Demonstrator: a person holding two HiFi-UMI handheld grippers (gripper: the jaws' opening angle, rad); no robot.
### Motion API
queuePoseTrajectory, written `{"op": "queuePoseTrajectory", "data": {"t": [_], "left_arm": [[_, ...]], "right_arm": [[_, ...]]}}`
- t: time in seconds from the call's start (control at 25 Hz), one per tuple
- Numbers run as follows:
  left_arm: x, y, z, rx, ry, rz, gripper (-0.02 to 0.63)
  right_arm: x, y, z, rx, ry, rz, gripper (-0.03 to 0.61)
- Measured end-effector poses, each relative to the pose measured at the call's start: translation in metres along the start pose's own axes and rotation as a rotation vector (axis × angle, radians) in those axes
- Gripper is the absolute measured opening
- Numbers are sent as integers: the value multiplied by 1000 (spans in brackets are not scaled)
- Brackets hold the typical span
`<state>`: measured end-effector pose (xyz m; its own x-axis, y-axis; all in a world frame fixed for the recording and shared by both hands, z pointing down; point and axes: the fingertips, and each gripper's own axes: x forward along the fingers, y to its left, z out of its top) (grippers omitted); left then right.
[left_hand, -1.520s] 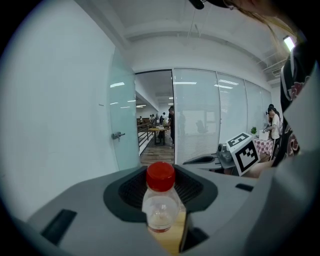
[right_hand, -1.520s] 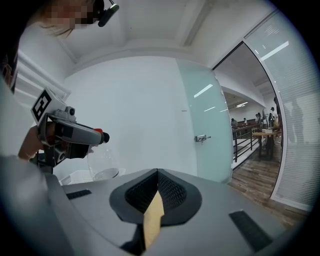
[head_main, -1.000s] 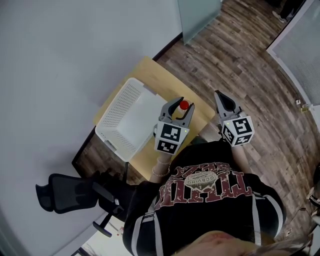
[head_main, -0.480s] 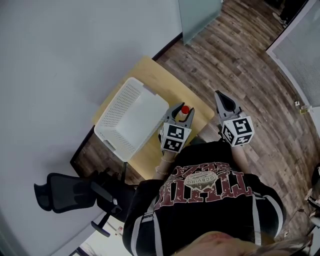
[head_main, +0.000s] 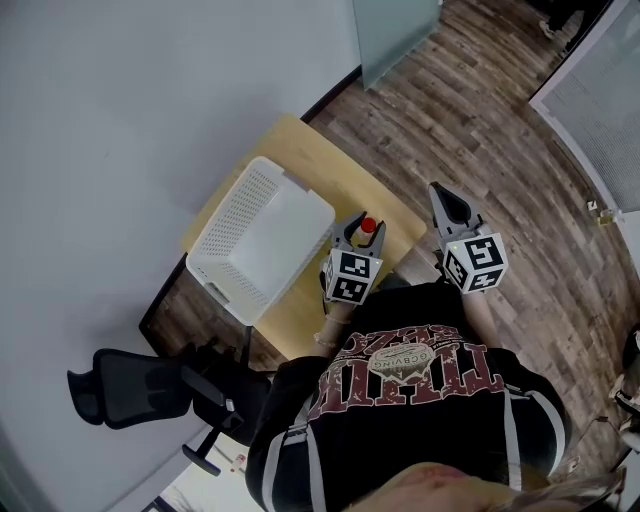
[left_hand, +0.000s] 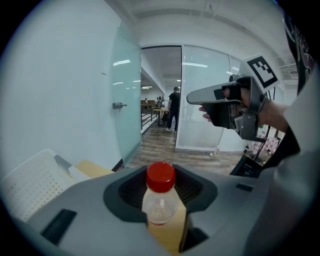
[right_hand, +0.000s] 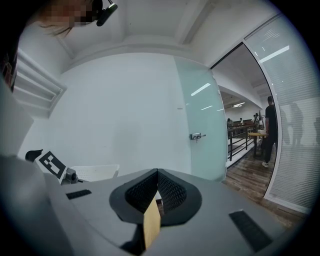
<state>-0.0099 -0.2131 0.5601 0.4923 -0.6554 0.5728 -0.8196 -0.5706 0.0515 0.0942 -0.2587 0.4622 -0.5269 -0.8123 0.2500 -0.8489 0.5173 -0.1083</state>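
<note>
- A small light-wood tabletop (head_main: 330, 170) sits at the centre of the head view, set against the white wall.
- A white perforated basket (head_main: 258, 237) lies on its left part.
- The wood-plank floor (head_main: 480, 130) carries the tabletop, running to the upper right.

Probably office — glass partitions (left_hand: 205, 90), swivel chair (head_main: 130, 385)

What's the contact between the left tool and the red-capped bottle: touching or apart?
Touching. The left gripper view shows the left tool closed on the red-capped bottle, with no gap at either side.
</note>
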Motion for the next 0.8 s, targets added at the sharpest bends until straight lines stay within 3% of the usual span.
{"op": "queuePoseTrajectory", "data": {"t": [0.8], "left_arm": [[-1, -10, -21, 6, -7, 5, 186]], "right_arm": [[1, 4, -7, 6, 12, 11, 17]]}}
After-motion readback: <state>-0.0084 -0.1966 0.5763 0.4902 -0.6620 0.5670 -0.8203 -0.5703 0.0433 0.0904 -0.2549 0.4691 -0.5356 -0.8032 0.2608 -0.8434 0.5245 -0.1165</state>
